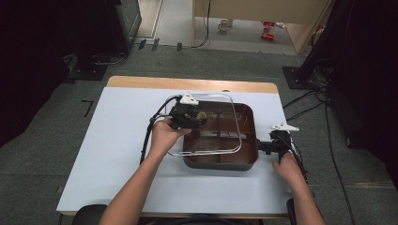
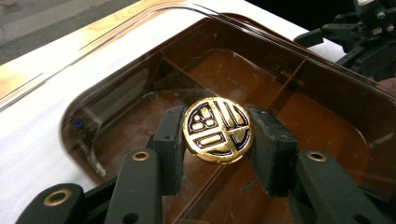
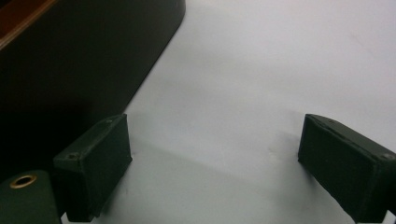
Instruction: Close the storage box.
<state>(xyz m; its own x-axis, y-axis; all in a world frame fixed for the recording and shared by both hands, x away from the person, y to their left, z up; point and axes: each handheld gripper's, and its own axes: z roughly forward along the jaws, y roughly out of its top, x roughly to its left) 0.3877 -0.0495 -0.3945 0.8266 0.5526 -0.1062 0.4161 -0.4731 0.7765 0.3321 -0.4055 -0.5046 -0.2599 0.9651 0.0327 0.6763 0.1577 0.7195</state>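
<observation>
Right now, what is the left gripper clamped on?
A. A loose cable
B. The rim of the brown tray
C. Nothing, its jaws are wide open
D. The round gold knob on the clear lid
D: in the left gripper view the left gripper has both pads pressed against the gold knob of the clear lid, over the brown divided tray.

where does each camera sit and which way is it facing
High view: above the person's side, looking forward and down on the table and brown tray; both forearms show.
Left gripper view: rides the left hand-held gripper, facing its jaws shut on the gold knob of the clear lid.
Right gripper view: rides the right hand-held gripper, facing open jaws over the table beside the tray.
Shared: tray and table.
</observation>
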